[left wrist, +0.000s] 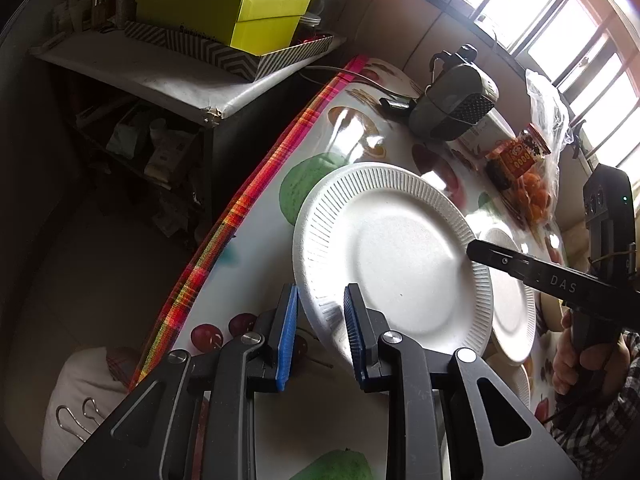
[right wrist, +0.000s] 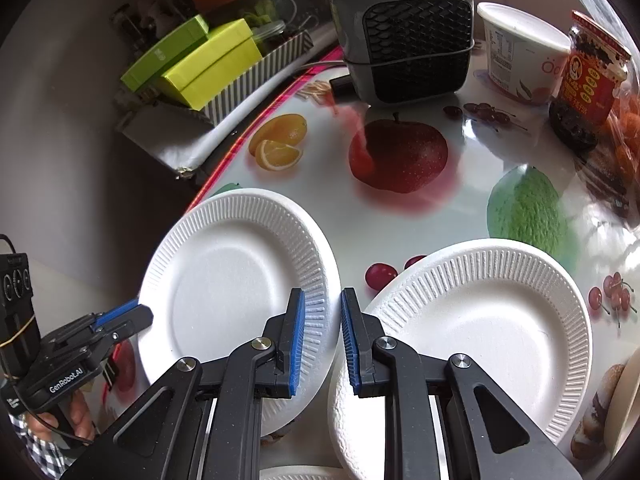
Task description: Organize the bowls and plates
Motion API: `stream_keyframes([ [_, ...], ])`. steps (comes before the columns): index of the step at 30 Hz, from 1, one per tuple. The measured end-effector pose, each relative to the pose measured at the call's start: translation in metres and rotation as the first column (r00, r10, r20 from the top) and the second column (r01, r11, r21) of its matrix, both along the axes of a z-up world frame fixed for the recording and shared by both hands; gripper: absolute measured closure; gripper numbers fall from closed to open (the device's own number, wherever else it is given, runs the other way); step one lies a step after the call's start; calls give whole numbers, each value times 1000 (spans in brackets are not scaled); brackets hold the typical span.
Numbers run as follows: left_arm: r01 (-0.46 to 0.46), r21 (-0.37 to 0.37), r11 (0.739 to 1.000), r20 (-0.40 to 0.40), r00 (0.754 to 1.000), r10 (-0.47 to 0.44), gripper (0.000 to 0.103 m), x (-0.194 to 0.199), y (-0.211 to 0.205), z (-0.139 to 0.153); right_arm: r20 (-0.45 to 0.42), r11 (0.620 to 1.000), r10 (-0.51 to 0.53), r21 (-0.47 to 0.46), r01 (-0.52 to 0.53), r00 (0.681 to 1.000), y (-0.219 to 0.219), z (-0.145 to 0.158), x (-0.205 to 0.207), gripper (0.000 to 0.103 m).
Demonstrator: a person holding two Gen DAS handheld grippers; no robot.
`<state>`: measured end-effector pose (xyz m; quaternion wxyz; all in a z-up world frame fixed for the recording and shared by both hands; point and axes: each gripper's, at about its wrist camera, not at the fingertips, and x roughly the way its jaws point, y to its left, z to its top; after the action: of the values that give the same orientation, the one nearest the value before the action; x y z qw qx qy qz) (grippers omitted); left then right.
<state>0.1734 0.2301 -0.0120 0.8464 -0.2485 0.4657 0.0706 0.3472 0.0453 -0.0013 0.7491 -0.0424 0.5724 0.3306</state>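
Note:
A white ribbed foam plate (left wrist: 394, 256) lies near the table's left edge; it also shows in the right wrist view (right wrist: 236, 292). My left gripper (left wrist: 320, 306) is open, its blue pads straddling this plate's near rim. My right gripper (right wrist: 322, 312) is open and empty, its pads over the same plate's right rim, with a gap between them. It shows from the side in the left wrist view (left wrist: 474, 250). A second white plate (right wrist: 480, 332) lies just to the right, seen too in the left wrist view (left wrist: 512, 312).
The table has a fruit-print cover (right wrist: 400, 208) with a red plaid edge (left wrist: 224, 224). At the back stand a grey heater (right wrist: 404, 36), a white tub (right wrist: 520, 52), a sauce jar (right wrist: 588, 80) and bagged oranges (left wrist: 536, 196). A shelf with green boxes (left wrist: 224, 12) stands left.

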Motion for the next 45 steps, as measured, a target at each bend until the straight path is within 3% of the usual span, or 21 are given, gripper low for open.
stream_keyframes([
  [17,36,51,998,53,998,-39,78,-21,-20,30,13,997,-35,62,35,999,-30,25,-27,86],
  [45,223,103,969,79,970,-232,78,-45,-105,48,37,976,-195,101,191,980,-140,55,-98,86],
])
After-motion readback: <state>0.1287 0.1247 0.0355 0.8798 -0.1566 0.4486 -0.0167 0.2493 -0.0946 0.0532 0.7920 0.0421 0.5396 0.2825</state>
